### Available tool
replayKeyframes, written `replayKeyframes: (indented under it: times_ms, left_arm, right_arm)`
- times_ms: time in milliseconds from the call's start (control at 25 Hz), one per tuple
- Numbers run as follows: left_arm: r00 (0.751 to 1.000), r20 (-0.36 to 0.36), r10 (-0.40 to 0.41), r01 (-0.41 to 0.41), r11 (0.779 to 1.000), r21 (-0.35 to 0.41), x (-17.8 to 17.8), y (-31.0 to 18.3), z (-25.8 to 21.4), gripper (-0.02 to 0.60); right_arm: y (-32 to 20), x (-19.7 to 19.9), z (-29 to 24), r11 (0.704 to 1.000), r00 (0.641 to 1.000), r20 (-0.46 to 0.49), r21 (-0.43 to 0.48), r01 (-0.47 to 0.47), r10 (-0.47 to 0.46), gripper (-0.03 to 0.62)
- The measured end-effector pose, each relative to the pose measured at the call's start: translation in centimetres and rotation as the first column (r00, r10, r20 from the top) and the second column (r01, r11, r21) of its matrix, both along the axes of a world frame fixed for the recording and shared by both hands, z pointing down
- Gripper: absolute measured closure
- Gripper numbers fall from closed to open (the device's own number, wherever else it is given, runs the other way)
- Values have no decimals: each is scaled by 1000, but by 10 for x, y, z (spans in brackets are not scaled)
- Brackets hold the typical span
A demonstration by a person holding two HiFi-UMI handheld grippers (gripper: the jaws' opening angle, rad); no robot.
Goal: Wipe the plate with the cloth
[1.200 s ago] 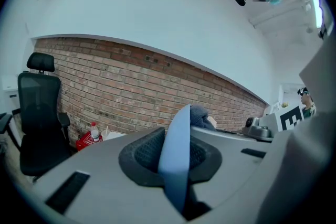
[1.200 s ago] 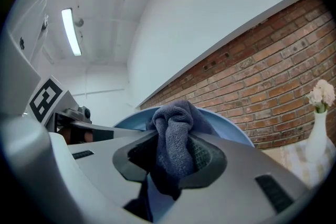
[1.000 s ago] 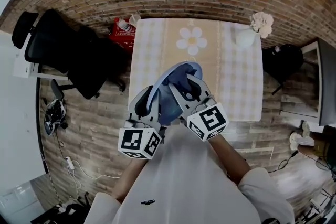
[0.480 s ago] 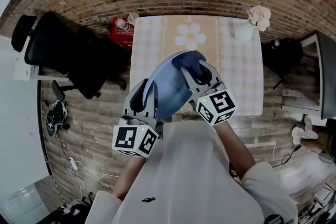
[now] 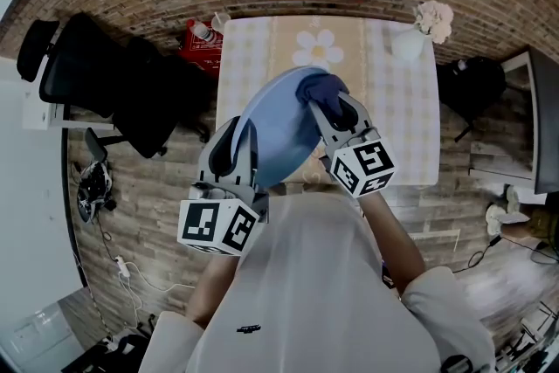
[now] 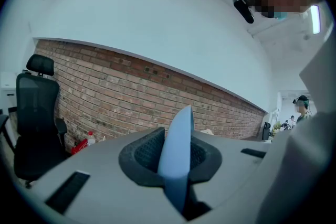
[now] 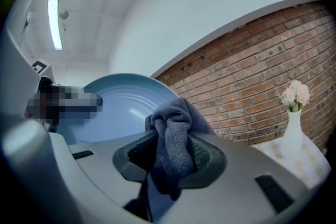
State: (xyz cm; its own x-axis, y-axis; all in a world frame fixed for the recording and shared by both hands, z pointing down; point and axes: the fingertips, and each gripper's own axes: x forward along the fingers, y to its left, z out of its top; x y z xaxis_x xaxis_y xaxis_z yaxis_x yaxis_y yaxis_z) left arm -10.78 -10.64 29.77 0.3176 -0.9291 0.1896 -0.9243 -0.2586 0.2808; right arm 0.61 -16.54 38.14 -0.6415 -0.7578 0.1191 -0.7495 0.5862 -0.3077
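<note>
The checked bench (image 5: 397,135) with the daisy print lay below me. I held the round light-blue plate (image 5: 275,131) in the air above its near edge, tilted up on its rim with its face turned toward my right side. My left hand-held gripper (image 5: 234,153) was clamped on the plate's lower edge, and its own view showed the rim standing thin and upright between the jaws. The right hand-held gripper (image 5: 336,111) was closed on the bunched dark blue-grey terry cloth (image 5: 316,88), which sat against the upper right part of the plate, though I could not tell how firmly it pressed there. To wipe well, I judged the left grip had to stay tight and steady, because a glazed rim pinched at one spot will want to pivot or slip under a sideways push. The strokes needed to be light, sweeping curves across the face, pushed toward the held edge rather than away from it. Only a small wad of cloth stood proud of the jaws, so I reckoned it should lead, keeping the hard jaw tips off the glaze. The white vase of flowers (image 5: 410,44) stood well apart at the far corner, out of the way.
</note>
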Motion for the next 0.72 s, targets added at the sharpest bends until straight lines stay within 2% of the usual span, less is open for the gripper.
replayKeyframes:
  times_ms: [320, 720]
  left_arm:
    - [1000, 14, 7, -7, 1000, 17, 1, -7, -8, 534]
    - [1000, -12, 0, 0, 1000, 29, -1, -15, -10, 532]
  right_arm:
    - [8, 1, 20, 998, 1000, -14, -57, -13, 12, 468]
    - [28, -9, 43, 993, 999, -29, -113, 17, -21, 468]
